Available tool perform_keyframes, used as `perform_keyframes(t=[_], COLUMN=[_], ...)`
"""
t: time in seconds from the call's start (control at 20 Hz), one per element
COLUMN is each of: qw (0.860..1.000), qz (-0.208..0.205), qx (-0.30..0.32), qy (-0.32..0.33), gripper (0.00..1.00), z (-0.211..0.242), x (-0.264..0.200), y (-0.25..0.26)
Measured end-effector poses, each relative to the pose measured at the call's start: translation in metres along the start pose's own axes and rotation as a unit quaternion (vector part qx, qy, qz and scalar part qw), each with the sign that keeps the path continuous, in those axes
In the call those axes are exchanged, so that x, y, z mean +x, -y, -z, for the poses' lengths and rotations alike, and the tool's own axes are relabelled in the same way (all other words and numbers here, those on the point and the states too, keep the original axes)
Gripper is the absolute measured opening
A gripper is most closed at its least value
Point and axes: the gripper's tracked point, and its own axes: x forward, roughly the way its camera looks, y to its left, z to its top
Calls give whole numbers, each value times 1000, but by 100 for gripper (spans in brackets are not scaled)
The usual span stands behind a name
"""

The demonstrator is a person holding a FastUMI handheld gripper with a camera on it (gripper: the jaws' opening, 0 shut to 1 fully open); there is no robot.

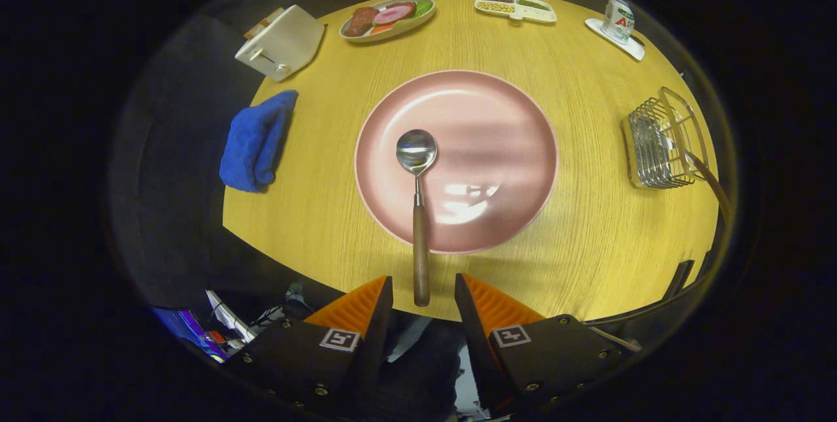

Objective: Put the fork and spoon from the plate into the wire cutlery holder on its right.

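On the left of the counter (314,212) lay a blue cloth (256,142), with a toaster (282,42) beyond it; neither had any part in the job. The pink plate (497,147) sat mid-counter, and the spoon (418,206) lay across its near rim, bowl on the plate, wooden handle running back off the edge toward the claw (424,294). The step in hand looked to be the pick-up of the spoon. To do it well, the claw probably needed to come down squarely over the wooden handle, which stood clear of the rim, and close across its width instead of on the slippery metal neck. The claw stood fairly wide, its orange fingers (358,307) flanking the handle's end without visibly pressing it; it held nothing. Well to the right, the wire cutlery holder (660,144) seemed to have something metal in it already, perhaps the fork, though that could not be told for sure.
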Motion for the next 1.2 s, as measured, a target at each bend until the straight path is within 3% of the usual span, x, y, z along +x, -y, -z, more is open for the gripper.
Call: perform_keyframes(t=[0.3, 0.4, 0.5, 0.6, 1.2], qw=[999, 999, 999, 999, 999], qz=[9, 6, 11, 6, -27], qx=[-20, -20, -25, -6, -4], qy=[-29, -37, -45, -38, -26], gripper=[59, 44, 46, 13, 13], z=[5, 4, 8, 7, 6], x=[21, 27, 25, 24, 1], y=[-2, -5, -4, 0, -11])
